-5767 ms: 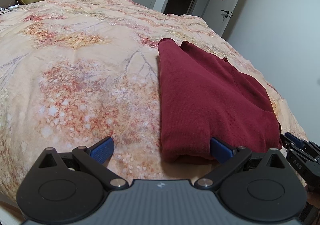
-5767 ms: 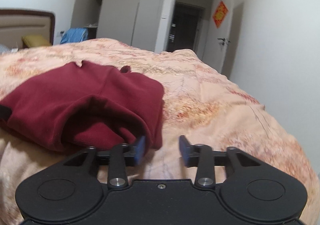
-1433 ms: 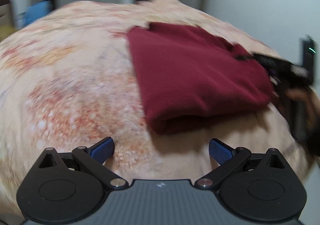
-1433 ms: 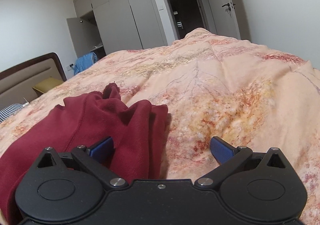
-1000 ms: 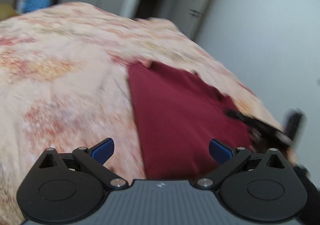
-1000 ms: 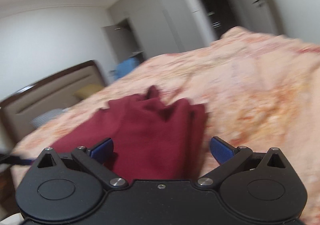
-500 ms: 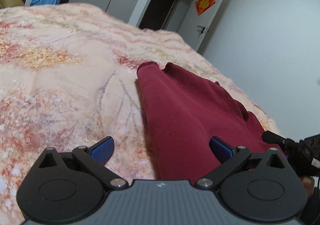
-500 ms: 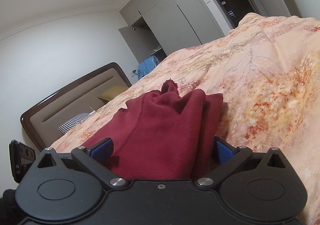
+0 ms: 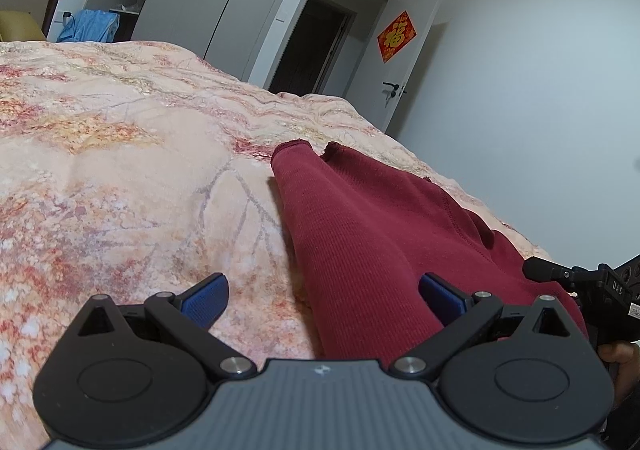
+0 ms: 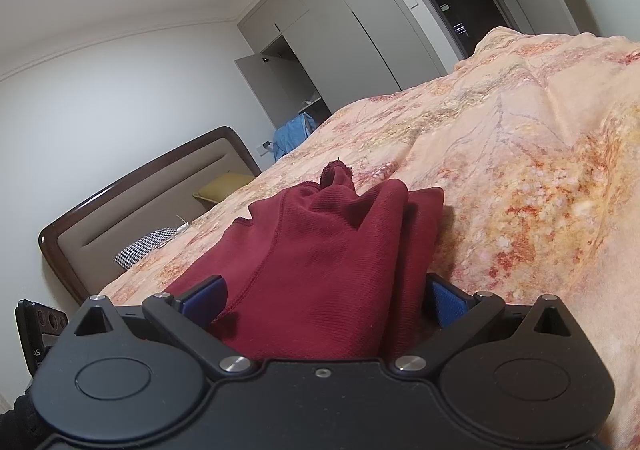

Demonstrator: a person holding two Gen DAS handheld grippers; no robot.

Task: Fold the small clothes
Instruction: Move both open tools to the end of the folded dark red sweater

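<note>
On the floral bed, the left gripper and right gripper both gape wide, fingers straddling the folded maroon garment, gripping nothing.

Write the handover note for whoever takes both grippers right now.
Left gripper: open, holding nothing, its fingers either side of the red garment's near left edge.
Right gripper: open, fingers around the bunched near right end, not yet shut on it.
The garment lies partly folded on the floral bedspread.
Left to do: probably close both on the near end, fold it over, then smooth.
</note>
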